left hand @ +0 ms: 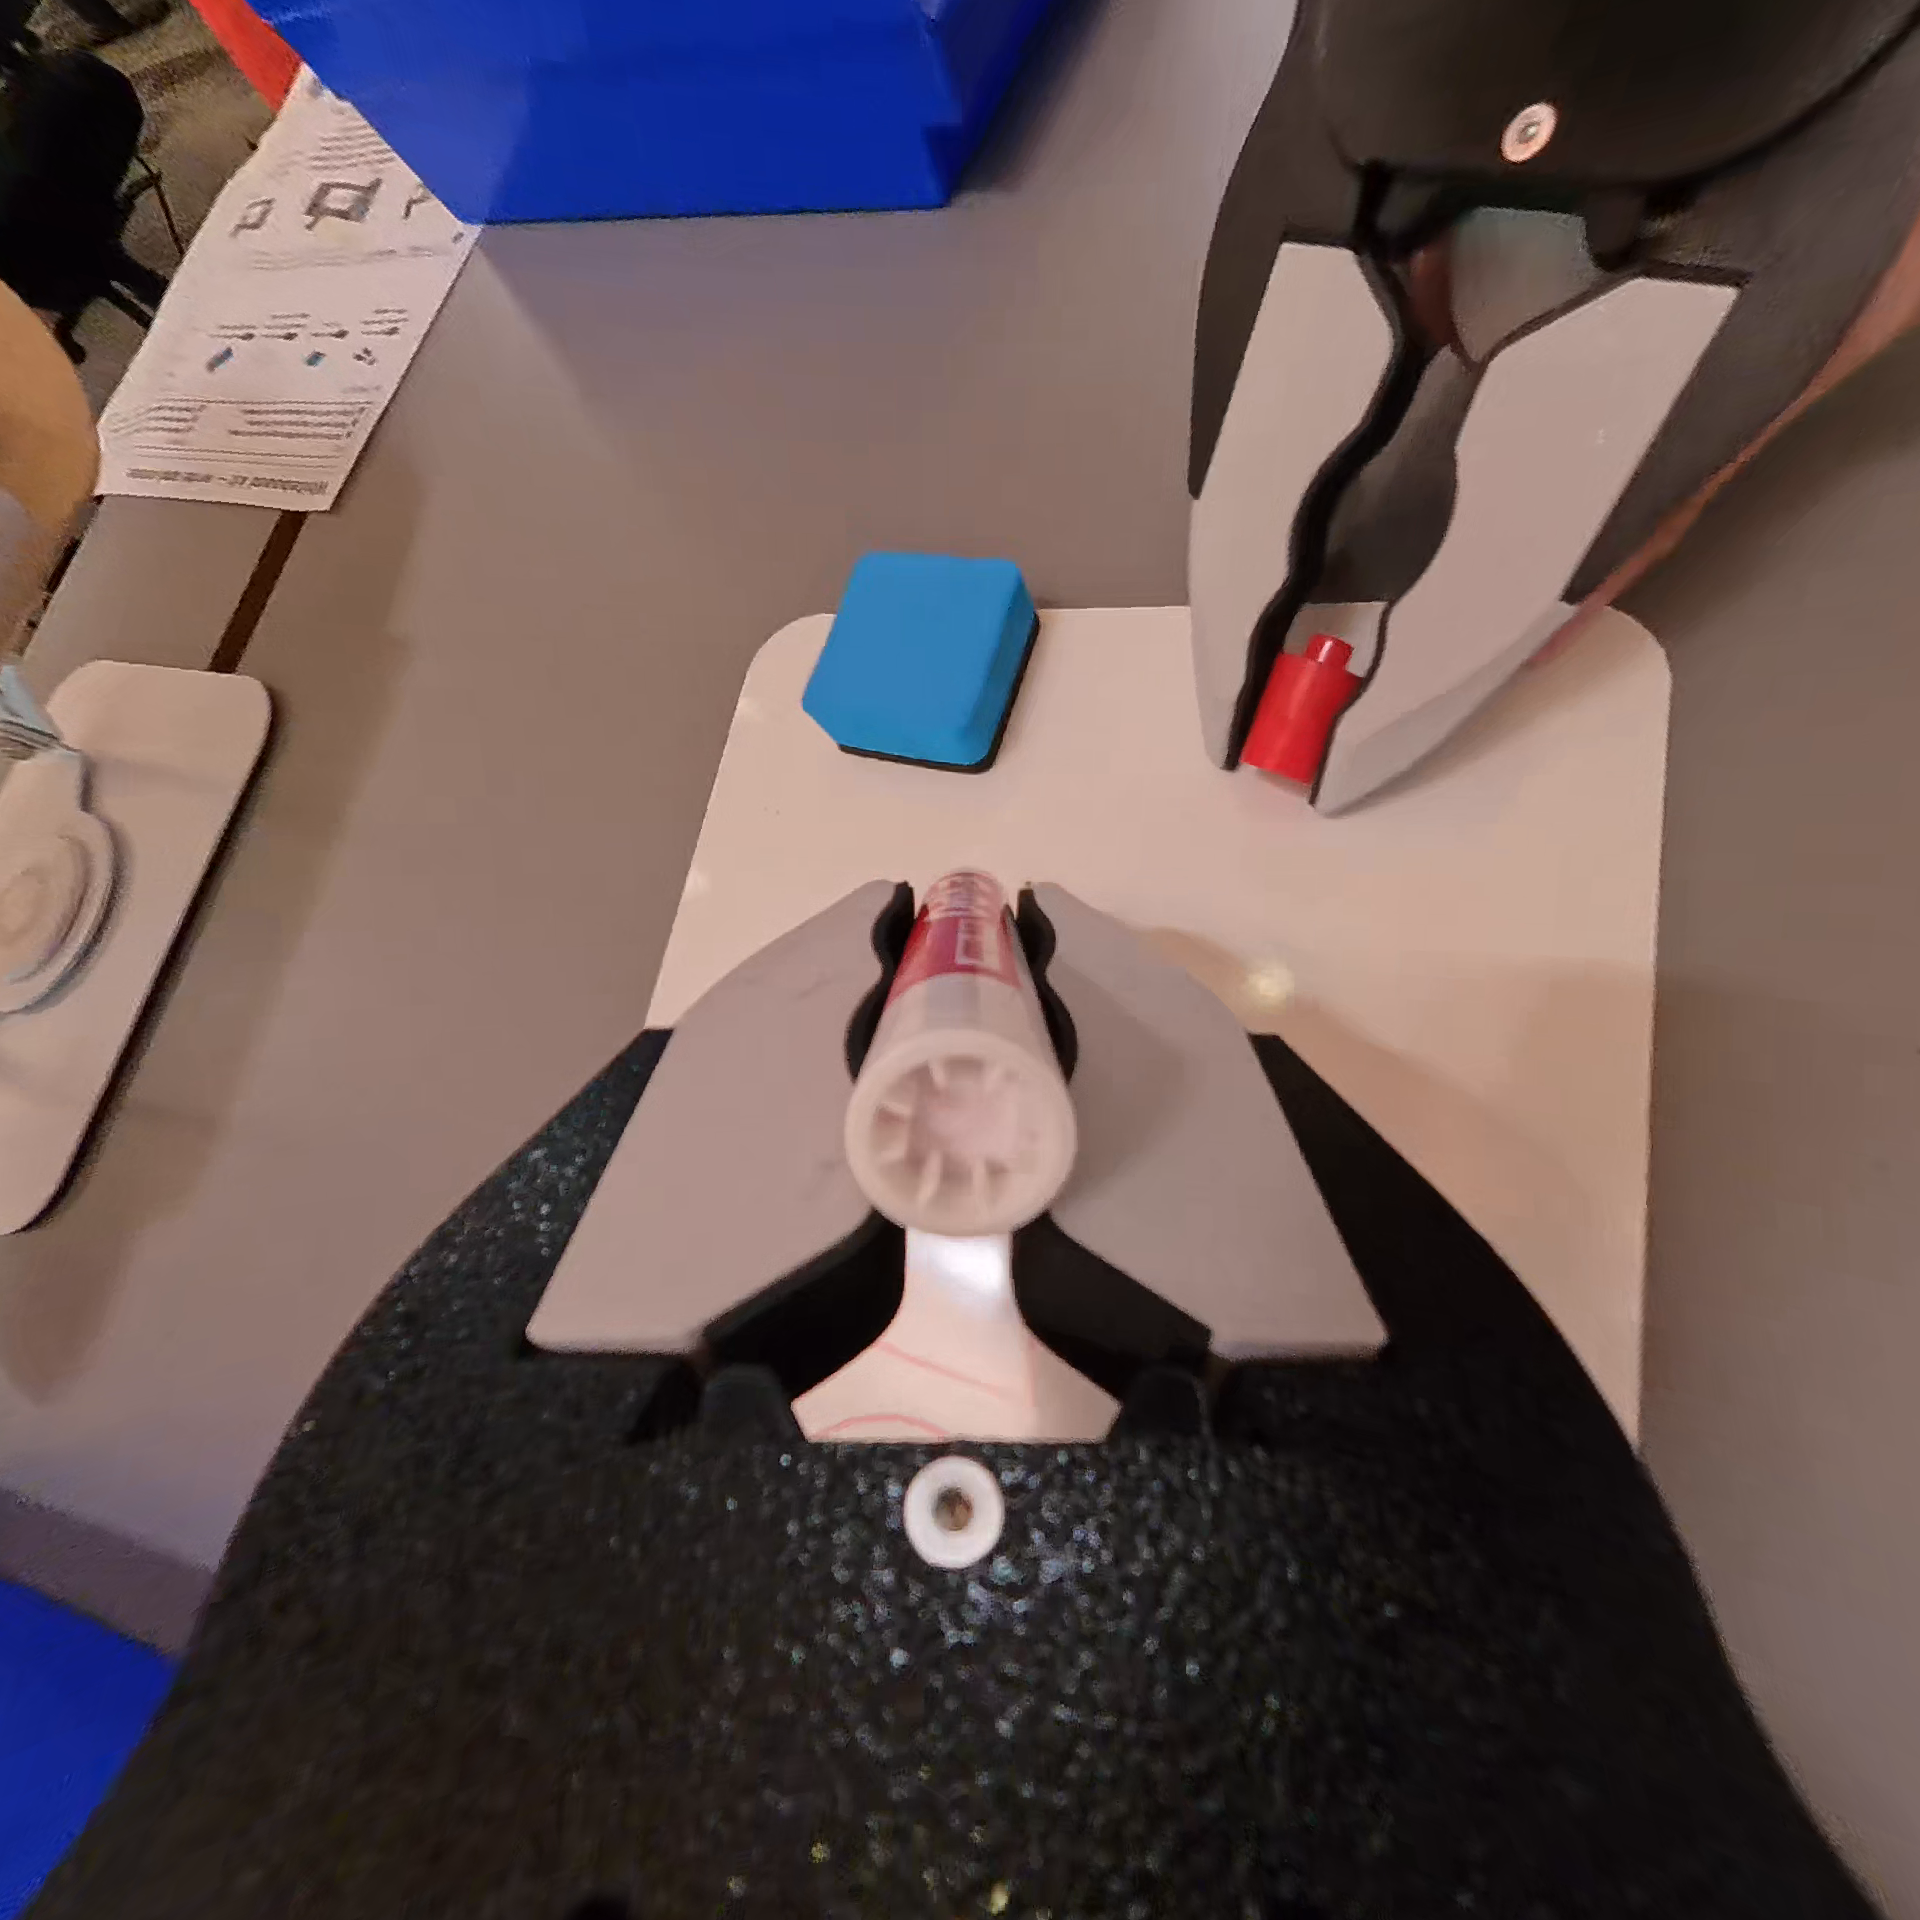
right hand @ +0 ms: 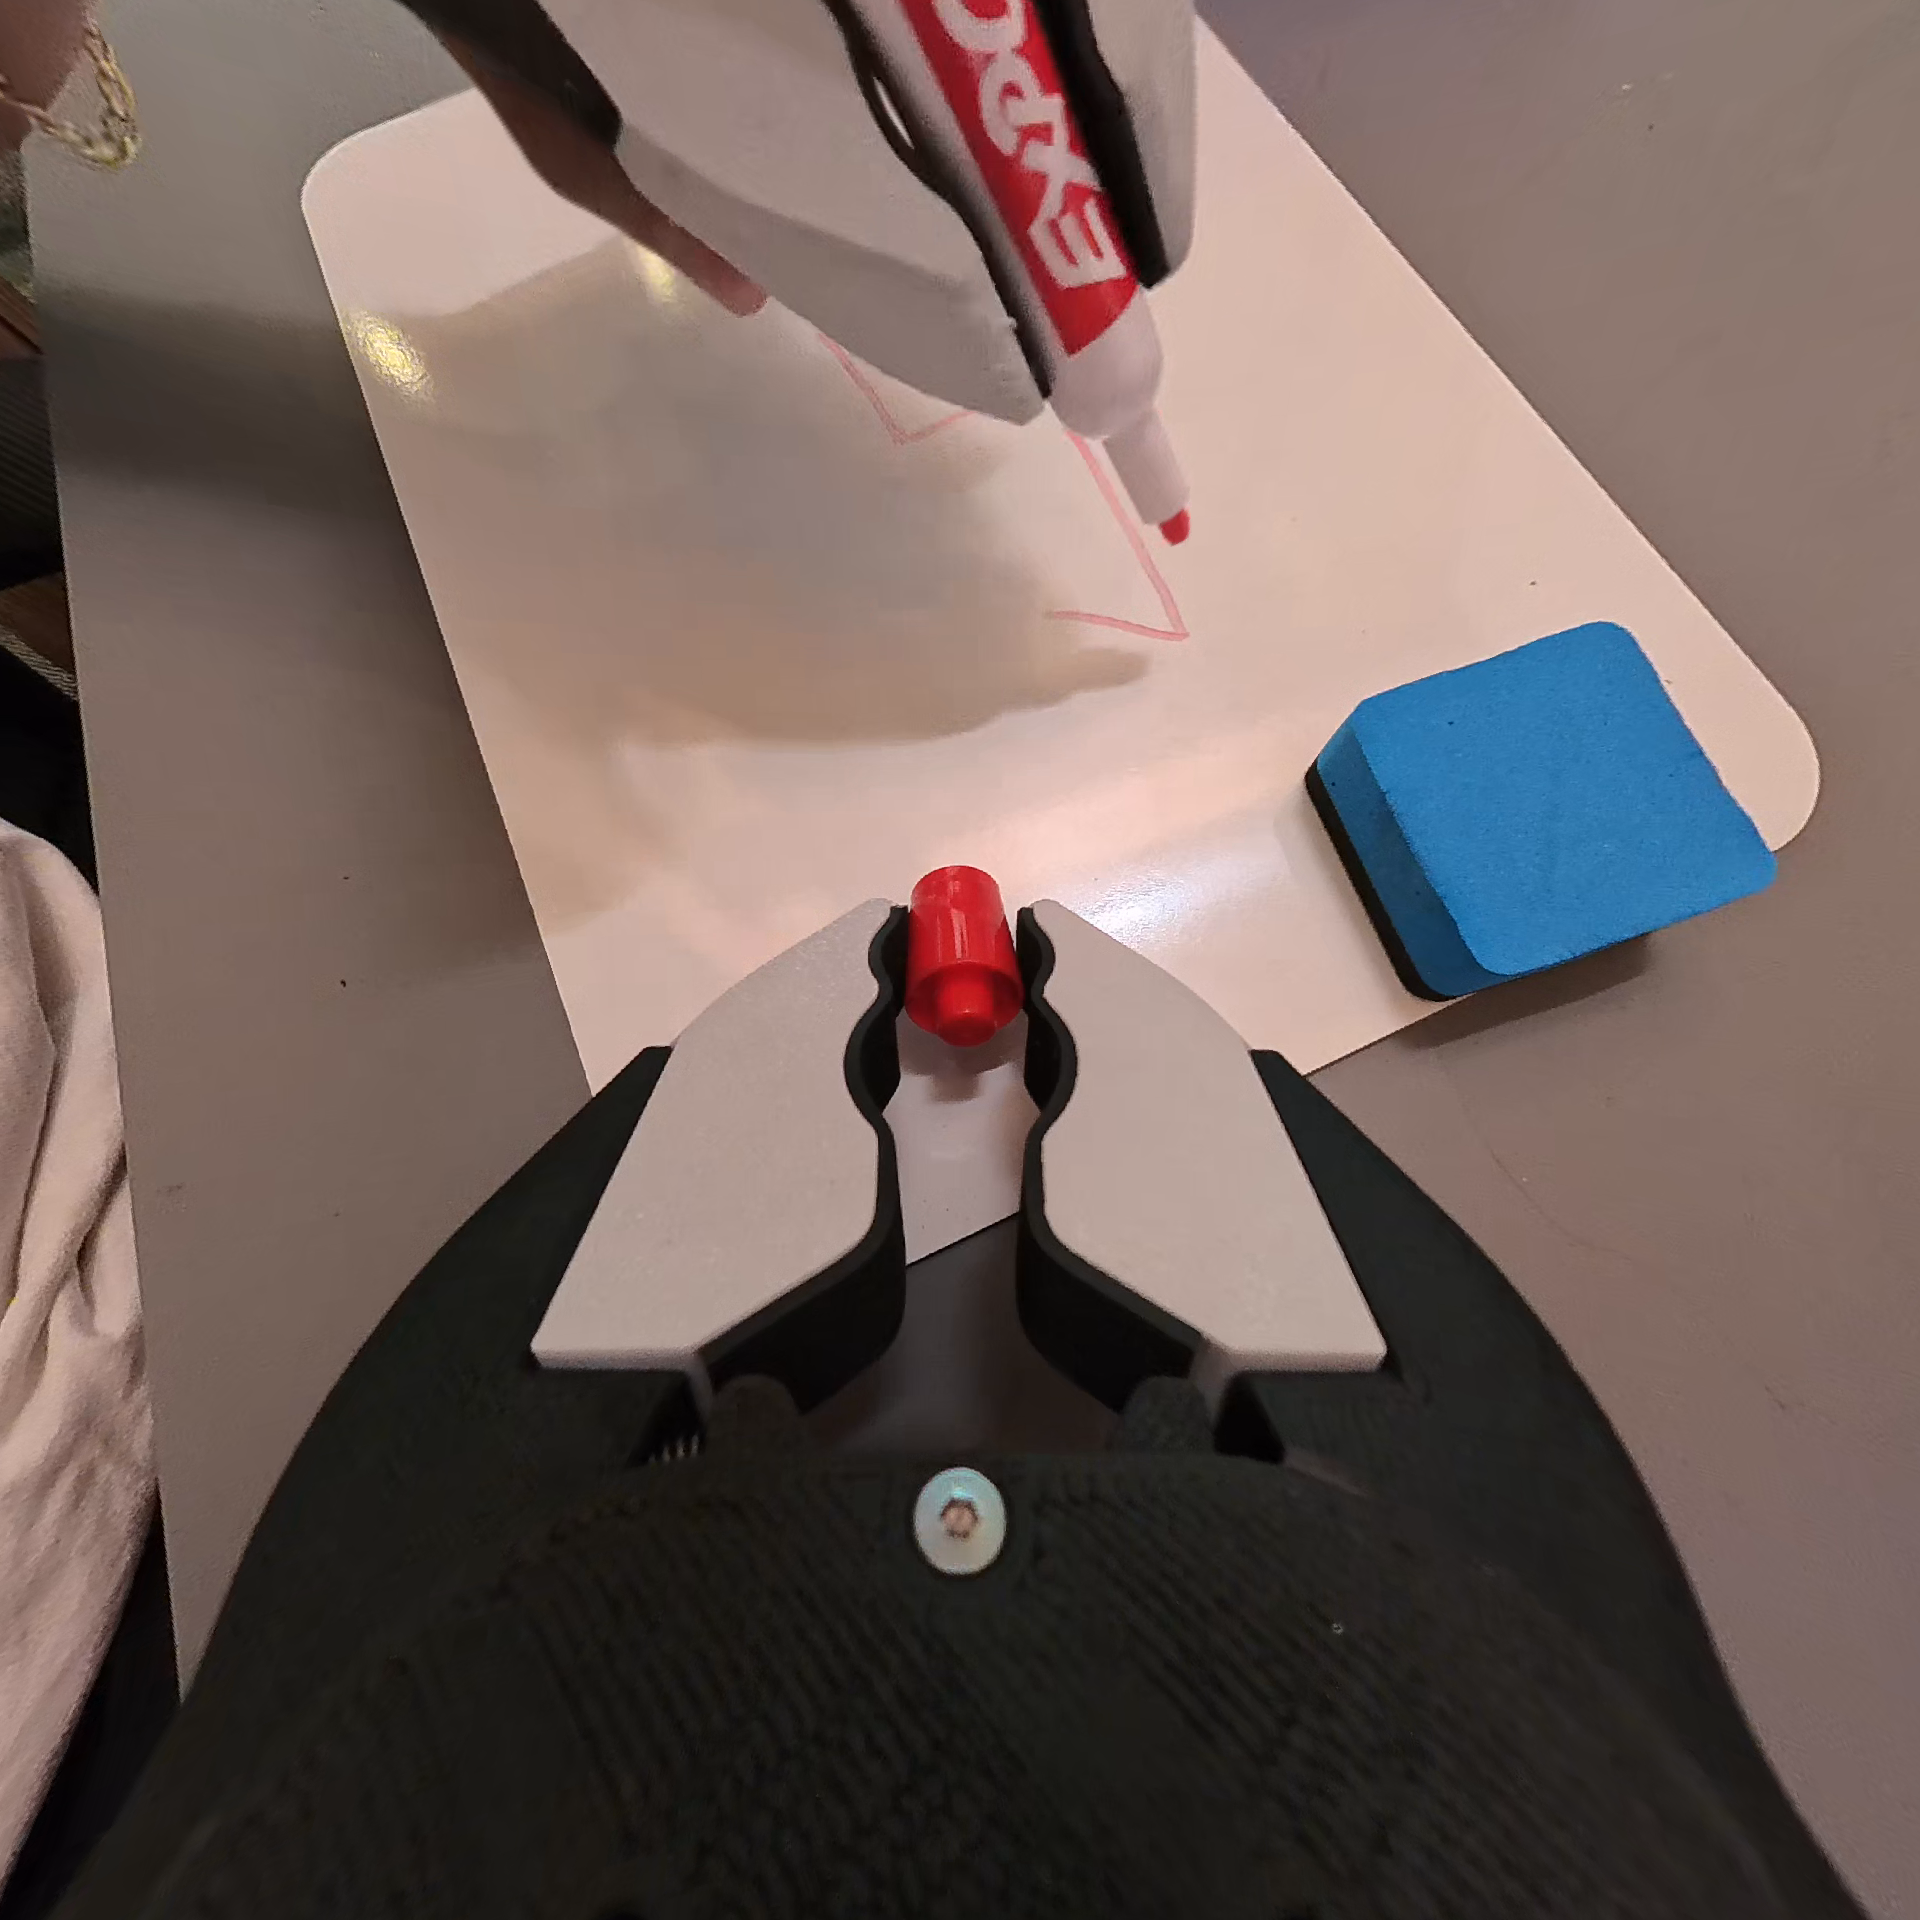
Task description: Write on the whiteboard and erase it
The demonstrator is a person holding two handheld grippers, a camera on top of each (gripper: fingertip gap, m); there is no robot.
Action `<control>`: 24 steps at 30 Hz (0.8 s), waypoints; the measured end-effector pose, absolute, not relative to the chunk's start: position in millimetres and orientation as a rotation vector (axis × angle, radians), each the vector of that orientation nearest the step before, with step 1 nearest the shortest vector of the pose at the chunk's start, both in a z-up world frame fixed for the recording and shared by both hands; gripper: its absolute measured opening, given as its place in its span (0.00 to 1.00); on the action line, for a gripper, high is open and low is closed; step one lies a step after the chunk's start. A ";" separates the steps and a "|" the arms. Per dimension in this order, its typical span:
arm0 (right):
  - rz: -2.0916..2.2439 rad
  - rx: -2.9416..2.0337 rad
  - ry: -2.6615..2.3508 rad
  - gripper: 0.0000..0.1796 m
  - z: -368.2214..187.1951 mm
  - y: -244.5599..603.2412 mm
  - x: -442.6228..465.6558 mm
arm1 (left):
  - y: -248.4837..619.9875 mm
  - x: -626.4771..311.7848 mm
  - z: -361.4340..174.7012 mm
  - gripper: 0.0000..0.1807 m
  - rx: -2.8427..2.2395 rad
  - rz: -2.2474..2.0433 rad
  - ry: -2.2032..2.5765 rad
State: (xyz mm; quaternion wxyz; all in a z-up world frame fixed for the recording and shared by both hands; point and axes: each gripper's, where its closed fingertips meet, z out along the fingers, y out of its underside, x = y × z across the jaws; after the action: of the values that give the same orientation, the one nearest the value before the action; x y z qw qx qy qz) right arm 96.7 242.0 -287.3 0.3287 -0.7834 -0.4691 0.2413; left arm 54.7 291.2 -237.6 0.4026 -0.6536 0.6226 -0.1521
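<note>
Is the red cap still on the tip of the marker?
No, the red cap sits between the fingers of the right gripper, while the marker in the left gripper shows its bare red tip.

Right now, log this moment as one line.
left gripper: shut on red marker, uncapped | right gripper: shut on red cap | whiteboard: red lines | blue eraser: untouched

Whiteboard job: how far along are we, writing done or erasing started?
Done: the marker is uncapped and thin red zigzag lines are on the whiteboard. In hand: the left hand-held gripper grips the marker, tip just above the board; the right hand-held gripper holds the red cap. Left: recapping and erasing; the blue eraser sits untouched on the board's corner.
</note>
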 end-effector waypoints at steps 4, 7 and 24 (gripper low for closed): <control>0.632 -2.050 -1.228 0.11 -287.3 242.0 96.7 | 297.6 57.5 -252.0 0.11 -1.679 -0.363 1.625; 0.632 -2.050 -1.228 0.11 -287.3 242.0 96.7 | 299.1 58.1 -257.2 0.10 -1.691 -0.387 1.615; 0.632 -2.050 -1.228 0.11 -287.3 241.9 96.7 | 296.7 60.6 -261.6 0.10 -1.708 -0.429 1.630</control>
State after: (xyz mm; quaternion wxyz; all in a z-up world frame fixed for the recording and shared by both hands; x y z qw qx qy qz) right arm 96.7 241.9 -287.3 0.3287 -0.7834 -0.4691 0.2414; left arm 60.6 296.7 -261.6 0.3625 -0.6633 0.6331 -0.1667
